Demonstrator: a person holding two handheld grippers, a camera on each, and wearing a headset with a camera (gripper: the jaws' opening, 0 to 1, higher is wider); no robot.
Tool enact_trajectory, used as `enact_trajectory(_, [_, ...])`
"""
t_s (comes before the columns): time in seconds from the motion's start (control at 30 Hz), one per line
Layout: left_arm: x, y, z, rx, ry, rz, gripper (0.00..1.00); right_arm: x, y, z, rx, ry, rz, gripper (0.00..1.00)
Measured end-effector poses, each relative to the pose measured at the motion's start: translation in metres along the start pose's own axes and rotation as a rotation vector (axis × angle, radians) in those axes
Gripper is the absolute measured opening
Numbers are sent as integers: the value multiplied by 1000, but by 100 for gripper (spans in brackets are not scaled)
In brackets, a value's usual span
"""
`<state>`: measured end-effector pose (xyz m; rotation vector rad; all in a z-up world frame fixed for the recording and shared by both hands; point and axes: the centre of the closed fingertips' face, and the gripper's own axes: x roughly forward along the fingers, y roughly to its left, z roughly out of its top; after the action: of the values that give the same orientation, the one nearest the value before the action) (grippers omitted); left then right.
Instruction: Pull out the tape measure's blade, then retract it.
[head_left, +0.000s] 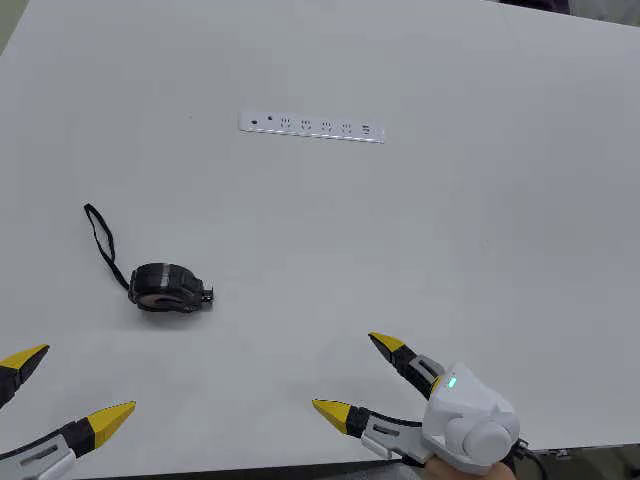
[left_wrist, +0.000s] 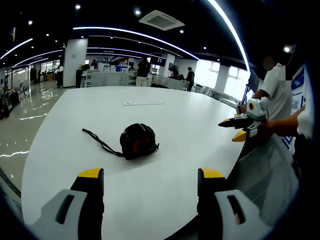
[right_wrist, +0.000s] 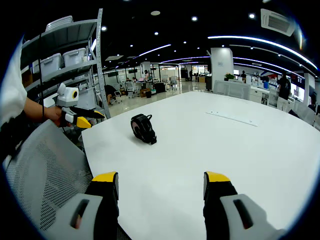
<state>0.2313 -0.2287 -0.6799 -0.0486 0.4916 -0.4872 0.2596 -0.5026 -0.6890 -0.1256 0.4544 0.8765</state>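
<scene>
A black tape measure (head_left: 168, 288) lies on the white table, its blade in and its black wrist strap (head_left: 101, 239) trailing to the far left. It appears in the left gripper view (left_wrist: 138, 141) and the right gripper view (right_wrist: 143, 128) too. My left gripper (head_left: 62, 392) is open at the table's near left edge, short of the tape measure, its yellow-tipped fingers (left_wrist: 91, 176) empty. My right gripper (head_left: 365, 378) is open at the near edge to the right of the tape, with nothing between its fingers (right_wrist: 214, 178). Each gripper shows in the other's view: right gripper (left_wrist: 239, 128), left gripper (right_wrist: 89, 118).
A white power strip (head_left: 311, 127) lies flat on the table farther back, past the tape measure. The table edge (head_left: 300, 466) runs just below my grippers. A grey mesh chair back (right_wrist: 40, 175) stands near the table edge. Shelving (right_wrist: 75, 55) and an open office lie beyond.
</scene>
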Motion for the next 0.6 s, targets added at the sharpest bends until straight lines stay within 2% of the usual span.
enact_trajectory(0.6, [2,0,-3,5,17,-8,75,3,0,-2,0,5,9,69])
